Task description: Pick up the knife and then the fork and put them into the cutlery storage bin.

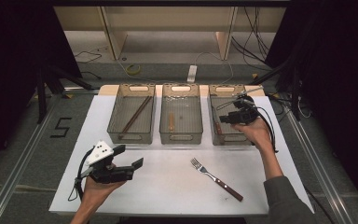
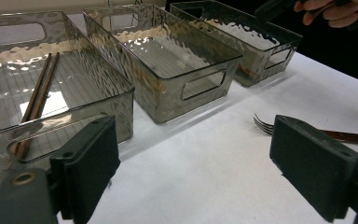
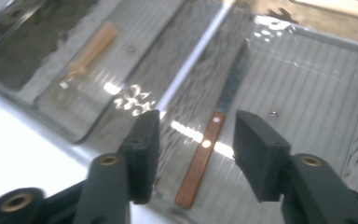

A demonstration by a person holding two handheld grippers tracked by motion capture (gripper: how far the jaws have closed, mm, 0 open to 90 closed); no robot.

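Observation:
A fork point(image 1: 214, 176) with a dark wooden handle lies on the white table point(image 1: 168, 186), right of centre; its tines point(image 2: 264, 124) show just past my left gripper's right jaw. Low over the table's front left, my left gripper point(image 1: 129, 156) point(image 2: 200, 163) is open and holds nothing. My right gripper point(image 1: 223, 114) point(image 3: 198, 126) is open above the right bin point(image 1: 242, 137). Below its jaws, on the bin floor, lies a knife point(image 3: 205, 149) point(image 1: 217, 127) with a wooden handle, untouched.
Three clear grey bins stand in a row at the back. The left bin point(image 1: 130, 137) point(image 2: 74, 116) holds chopsticks point(image 1: 136, 114) point(image 2: 37, 100). The middle bin point(image 1: 181, 137) point(image 2: 200, 84) holds a wooden-handled utensil point(image 1: 171, 121) point(image 3: 91, 49). The person's other hand point(image 2: 335, 9) shows beyond the bins.

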